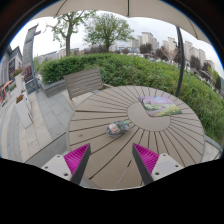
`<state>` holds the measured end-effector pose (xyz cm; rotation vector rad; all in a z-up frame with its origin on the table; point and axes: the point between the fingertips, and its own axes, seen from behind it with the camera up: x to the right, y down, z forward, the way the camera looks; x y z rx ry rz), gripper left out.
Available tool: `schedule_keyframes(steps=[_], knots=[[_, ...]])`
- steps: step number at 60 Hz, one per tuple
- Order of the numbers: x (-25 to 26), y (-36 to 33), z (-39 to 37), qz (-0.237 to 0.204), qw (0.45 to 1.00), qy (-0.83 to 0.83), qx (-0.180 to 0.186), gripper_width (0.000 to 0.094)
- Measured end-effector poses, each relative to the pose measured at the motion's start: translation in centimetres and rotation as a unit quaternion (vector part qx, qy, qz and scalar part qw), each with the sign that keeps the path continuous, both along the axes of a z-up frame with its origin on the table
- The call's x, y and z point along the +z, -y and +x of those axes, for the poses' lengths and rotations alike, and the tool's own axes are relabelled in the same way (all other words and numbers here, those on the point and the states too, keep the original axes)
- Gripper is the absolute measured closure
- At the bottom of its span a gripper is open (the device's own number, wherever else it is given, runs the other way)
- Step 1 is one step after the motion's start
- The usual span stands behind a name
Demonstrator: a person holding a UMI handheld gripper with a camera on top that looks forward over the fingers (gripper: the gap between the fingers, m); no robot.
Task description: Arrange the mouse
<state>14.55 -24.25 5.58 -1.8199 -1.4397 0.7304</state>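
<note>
A small grey-green mouse [119,127] lies on the round slatted wooden table [95,108], just ahead of my fingers and a little left of the middle. A flat mouse mat with a green and purple print [160,103] lies farther back on the right side of the table. My gripper [112,158] is open and empty above the near part of the table, its two magenta pads [76,157] wide apart with only bare slats between them.
A wooden bench [84,80] stands beyond the table at the far left. A low green hedge [140,68] runs behind it, with trees and buildings beyond. Paved ground [30,125] lies to the left of the table.
</note>
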Motion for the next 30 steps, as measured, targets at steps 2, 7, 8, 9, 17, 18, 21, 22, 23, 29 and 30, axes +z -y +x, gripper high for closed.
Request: schedule_keyframes(steps=[2,7,8,9,17,18,21,22,23,29,30], knots=[[-0.4,-0.3,-1.0,0.004,1.000,-0.007,0.003,0.0072],[-1.7,-1.0,-3.1,0.017,1.000,-0.019,0.010,0.0074],[-2.0,-1.2,-3.5,0.020,1.000,-0.020,0.010,0.0074],[-2.4,-1.3,-4.0,0.021,1.000,-0.020,0.010,0.0074],[-4.6,-2.0,-7.0,0.014,1.000,-0.020,-0.001,0.0073],[-4.9,-2.0,-7.3,0.011,1.000,-0.019,-0.004,0.0074],[-5.8,-2.2,-8.4,-0.001,1.000,-0.016,-0.012,0.0074],[-6.1,-2.2,-8.7,-0.004,1.000,-0.015,-0.013,0.0074],[-6.3,-2.3,-9.1,-0.006,1.000,-0.014,-0.015,0.0074],[-7.2,-3.2,-11.0,-0.003,1.000,-0.015,-0.023,0.0074],[-7.2,-3.3,-11.4,-0.002,1.000,-0.017,-0.024,0.0074]])
